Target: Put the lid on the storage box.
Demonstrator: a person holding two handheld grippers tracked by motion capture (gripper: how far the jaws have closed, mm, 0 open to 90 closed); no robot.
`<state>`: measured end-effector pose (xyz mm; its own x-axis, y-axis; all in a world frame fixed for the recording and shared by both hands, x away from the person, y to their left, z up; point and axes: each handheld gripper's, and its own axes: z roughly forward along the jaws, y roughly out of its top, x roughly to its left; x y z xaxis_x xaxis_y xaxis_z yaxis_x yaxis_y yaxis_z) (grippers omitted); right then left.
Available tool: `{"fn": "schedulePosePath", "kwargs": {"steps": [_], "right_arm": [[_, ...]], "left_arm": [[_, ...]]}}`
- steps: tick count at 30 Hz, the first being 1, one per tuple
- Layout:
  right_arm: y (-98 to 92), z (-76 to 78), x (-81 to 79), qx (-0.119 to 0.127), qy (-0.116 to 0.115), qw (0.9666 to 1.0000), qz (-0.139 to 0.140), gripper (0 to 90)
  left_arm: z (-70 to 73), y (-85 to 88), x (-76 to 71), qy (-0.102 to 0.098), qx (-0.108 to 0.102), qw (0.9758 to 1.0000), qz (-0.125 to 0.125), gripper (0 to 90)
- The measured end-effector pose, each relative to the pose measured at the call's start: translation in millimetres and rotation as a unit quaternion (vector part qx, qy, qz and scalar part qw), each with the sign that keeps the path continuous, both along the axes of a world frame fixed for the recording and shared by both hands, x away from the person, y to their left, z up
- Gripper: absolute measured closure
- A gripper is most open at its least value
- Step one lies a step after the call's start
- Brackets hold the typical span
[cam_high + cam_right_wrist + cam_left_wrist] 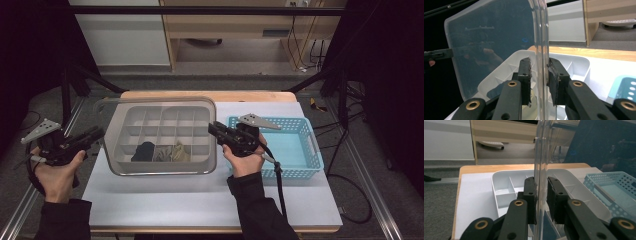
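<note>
Grey table (165,195) | both grippers, left (96,134) and right (214,128), clamp clear lid (112,117) over divided organizer (162,129) | blue basket (310,150) beside

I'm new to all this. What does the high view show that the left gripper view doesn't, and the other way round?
High view: the person's left hand and right hand, the right gripper, and cloth pieces in the front compartments of the white divided tray.
Left gripper view: a close look at the left gripper, its jaws pressed on either side of the rim of the clear lid.
Shared: the clear lid, the white divided tray, the blue basket and the table.
</note>
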<state>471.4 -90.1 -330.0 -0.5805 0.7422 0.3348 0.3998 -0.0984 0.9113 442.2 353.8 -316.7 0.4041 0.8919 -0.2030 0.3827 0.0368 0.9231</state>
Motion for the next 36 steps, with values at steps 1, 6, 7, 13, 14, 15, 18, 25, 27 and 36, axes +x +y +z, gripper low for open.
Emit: {"fn": "schedulePosePath", "kwargs": {"steps": [1,6,7,13,14,15,18,25,27,36], "right_arm": [[1.0,0.4,1.5,-0.001,-0.001,1.0,-0.001,73.6],[3.7,1.6,10.5,0.004,-0.001,1.0,-0.002,73.4],[4.0,1.7,12.4,0.004,0.0,1.0,-0.001,73.3],[6.1,3.6,21.4,0.007,0.004,1.0,-0.003,73.3],[6.8,4.1,22.7,0.008,0.003,1.0,-0.004,73.3],[7.2,4.4,24.2,0.008,0.003,1.0,-0.004,73.2],[8.5,4.9,28.0,0.008,0.005,0.9999,-0.007,73.2],[9.8,1.5,36.9,0.005,0.014,0.9998,-0.011,73.1],[10.4,0.6,38.8,0.003,0.016,0.9998,-0.012,73.1],[13.8,-2.8,47.5,0.0,0.024,0.9996,-0.014,72.8]], "left_arm": [[1.4,0.6,1.8,0.001,0.003,1.0,0.0,76.7],[9.3,1.7,10.3,-0.002,0.007,1.0,0.003,76.8],[10.8,1.6,11.8,-0.002,0.009,0.9999,0.004,76.8],[16.0,3.1,21.1,-0.001,0.01,0.9999,0.007,76.8],[16.6,3.3,22.8,0.0,0.01,0.9999,0.008,76.8],[17.0,3.4,24.5,0.0,0.011,0.9999,0.008,76.8],[16.9,3.8,30.0,0.003,0.012,0.9999,0.009,76.7],[12.3,3.6,40.2,0.011,0.015,0.9998,0.011,76.8],[11.4,3.6,41.8,0.012,0.016,0.9997,0.011,76.8],[6.3,5.4,48.5,0.02,0.016,0.9995,0.016,76.7]]}}
